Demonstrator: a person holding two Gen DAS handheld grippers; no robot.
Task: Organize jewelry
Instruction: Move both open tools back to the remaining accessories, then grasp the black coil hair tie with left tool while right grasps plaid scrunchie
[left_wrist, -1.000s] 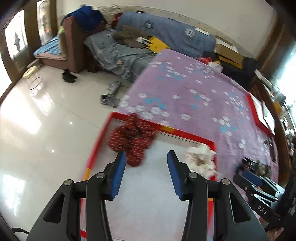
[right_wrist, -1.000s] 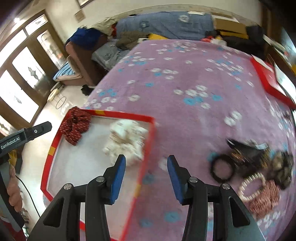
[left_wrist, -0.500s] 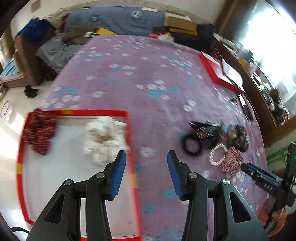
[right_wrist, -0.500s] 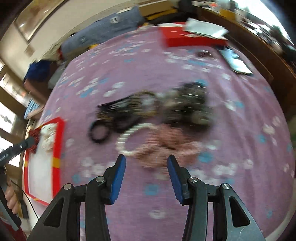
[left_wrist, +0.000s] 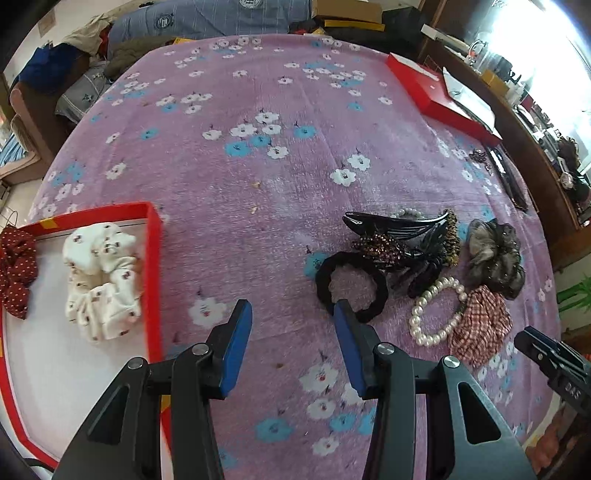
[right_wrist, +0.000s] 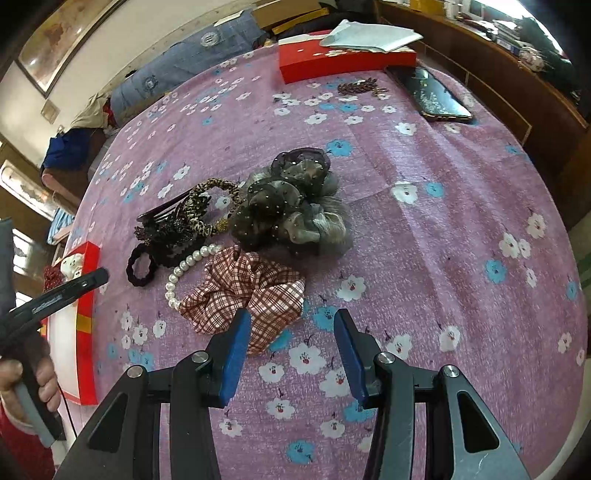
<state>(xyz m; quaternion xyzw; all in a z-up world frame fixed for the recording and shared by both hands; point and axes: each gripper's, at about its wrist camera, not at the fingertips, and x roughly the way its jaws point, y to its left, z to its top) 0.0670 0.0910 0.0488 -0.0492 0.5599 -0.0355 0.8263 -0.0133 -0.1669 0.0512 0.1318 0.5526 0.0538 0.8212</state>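
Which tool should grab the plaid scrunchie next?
Right. The open right tool sits just beside the red-and-white plaid fabric scrunchie, its left finger at the edge. The open left tool is nearer the black velvet hair tie.

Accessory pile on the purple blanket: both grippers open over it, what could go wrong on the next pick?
1. The pink plaid fabric scrunchie overlaps the white pearl bead bracelet; closing the right gripper there may drag both.
2. The black velvet hair tie touches the black plastic claw clip and the dark ties beside it; the left gripper could snag a neighbour.
3. The soft purple floral blanket may bunch between the pads.
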